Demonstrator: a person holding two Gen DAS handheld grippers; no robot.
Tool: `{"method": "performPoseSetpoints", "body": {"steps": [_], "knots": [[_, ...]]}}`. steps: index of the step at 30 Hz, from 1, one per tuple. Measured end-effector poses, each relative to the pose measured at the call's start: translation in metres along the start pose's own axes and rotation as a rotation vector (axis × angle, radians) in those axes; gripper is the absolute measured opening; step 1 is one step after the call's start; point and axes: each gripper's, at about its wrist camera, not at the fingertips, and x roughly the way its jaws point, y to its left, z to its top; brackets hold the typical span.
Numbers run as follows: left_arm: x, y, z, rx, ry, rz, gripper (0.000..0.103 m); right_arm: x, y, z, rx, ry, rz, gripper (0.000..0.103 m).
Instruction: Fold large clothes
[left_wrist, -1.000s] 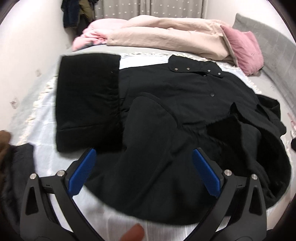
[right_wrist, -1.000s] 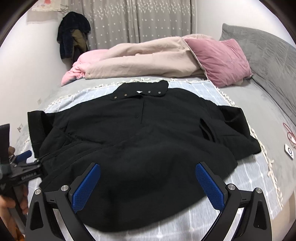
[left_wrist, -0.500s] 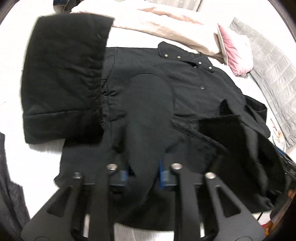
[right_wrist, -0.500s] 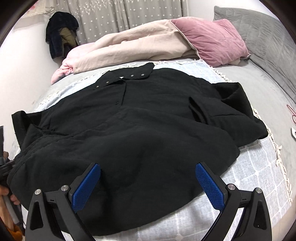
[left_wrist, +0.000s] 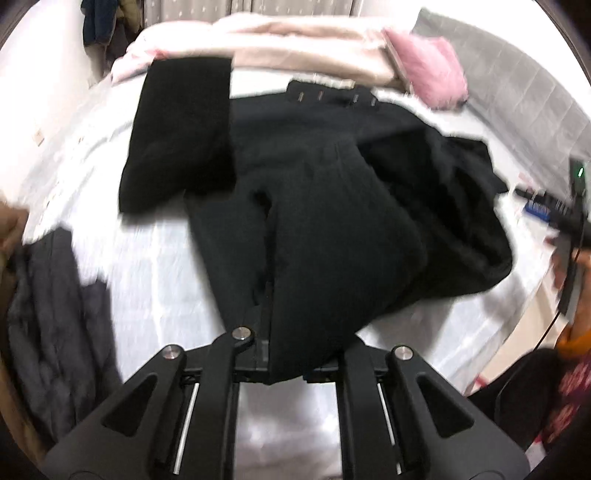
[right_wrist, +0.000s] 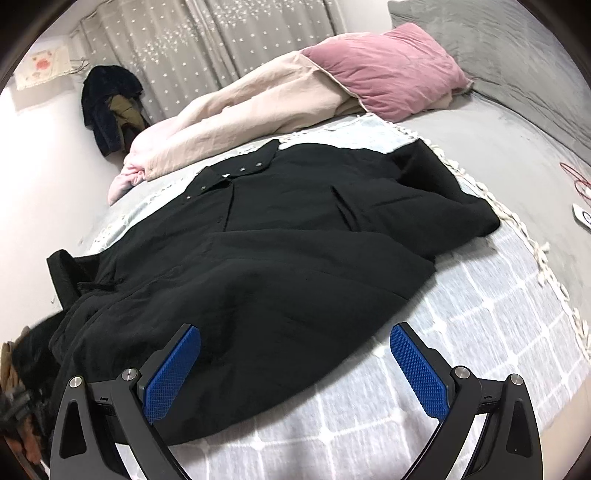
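Note:
A large black coat (left_wrist: 332, 192) (right_wrist: 280, 236) lies front up on a pale checked blanket (right_wrist: 461, 362) on the bed, its studded collar at the far end. My left gripper (left_wrist: 291, 362) is shut on a fold of the coat's hem, and the cloth is bunched and lifted toward the camera. One sleeve (left_wrist: 181, 129) lies spread out to the left. My right gripper (right_wrist: 295, 365) stands open just above the near hem, nothing between its blue pads (right_wrist: 171, 373). In the left wrist view the right gripper (left_wrist: 561, 214) shows at the far right edge.
A beige quilt (right_wrist: 258, 107) and a pink pillow (right_wrist: 391, 70) lie across the far end of the bed. Dark clothes (right_wrist: 110, 107) hang by the curtain. A grey garment (left_wrist: 48, 314) lies at the left. A red cable (right_wrist: 576, 181) rests on the grey sheet at right.
My left gripper has shut on the coat's hem and pulled it up and sideways, bunching the cloth. My right gripper has moved lower toward the near hem, still open.

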Motion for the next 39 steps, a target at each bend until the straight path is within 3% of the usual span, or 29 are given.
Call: {"method": "performPoseSetpoints", "body": {"steps": [4, 7, 9, 11, 12, 14, 16, 19, 24, 28, 32, 34, 36, 39], "knots": [[0.021, 0.022, -0.033, -0.045, 0.108, 0.059, 0.01, -0.005, -0.007, -0.007, 0.007, 0.011, -0.027, 0.103], [0.015, 0.036, -0.045, -0.097, 0.067, 0.004, 0.015, -0.008, -0.006, -0.01, 0.012, 0.007, -0.045, 0.103], [0.002, 0.04, -0.047, -0.129, 0.005, -0.021, 0.029, -0.008, -0.003, -0.01, 0.007, 0.003, -0.057, 0.103], [-0.013, 0.042, -0.046, -0.175, -0.051, -0.012, 0.08, -0.005, 0.004, -0.01, -0.009, 0.001, -0.078, 0.103], [-0.022, 0.044, -0.045, -0.206, -0.099, 0.004, 0.084, -0.003, 0.009, -0.01, -0.022, 0.003, -0.089, 0.103], [-0.038, 0.046, -0.041, -0.248, -0.169, -0.001, 0.084, 0.004, 0.021, -0.009, -0.053, 0.007, -0.102, 0.103], [-0.047, 0.048, -0.033, -0.272, -0.177, -0.027, 0.087, 0.009, 0.035, -0.008, -0.085, 0.015, -0.102, 0.103], [-0.049, 0.044, -0.025, -0.26, -0.195, 0.036, 0.092, 0.019, 0.061, -0.006, -0.128, 0.02, -0.083, 0.103], [-0.022, 0.029, -0.012, -0.205, -0.128, 0.05, 0.092, 0.044, 0.114, 0.014, -0.192, 0.015, -0.059, 0.103], [-0.011, 0.016, -0.008, -0.184, -0.099, 0.091, 0.092, 0.08, 0.149, 0.023, -0.25, 0.015, -0.108, 0.103], [-0.001, 0.012, -0.006, -0.192, -0.04, 0.066, 0.092, 0.12, 0.155, 0.017, -0.241, 0.079, -0.16, 0.102], [0.002, 0.009, -0.005, -0.176, -0.036, 0.071, 0.091, 0.131, 0.149, 0.015, -0.207, 0.104, -0.161, 0.08], [0.0, 0.006, -0.005, -0.158, -0.044, 0.092, 0.088, 0.136, 0.141, 0.012, -0.2, 0.127, -0.18, 0.007], [-0.006, 0.004, -0.006, -0.134, -0.064, 0.096, 0.072, 0.128, 0.123, 0.009, -0.179, 0.139, -0.127, 0.003]]}}
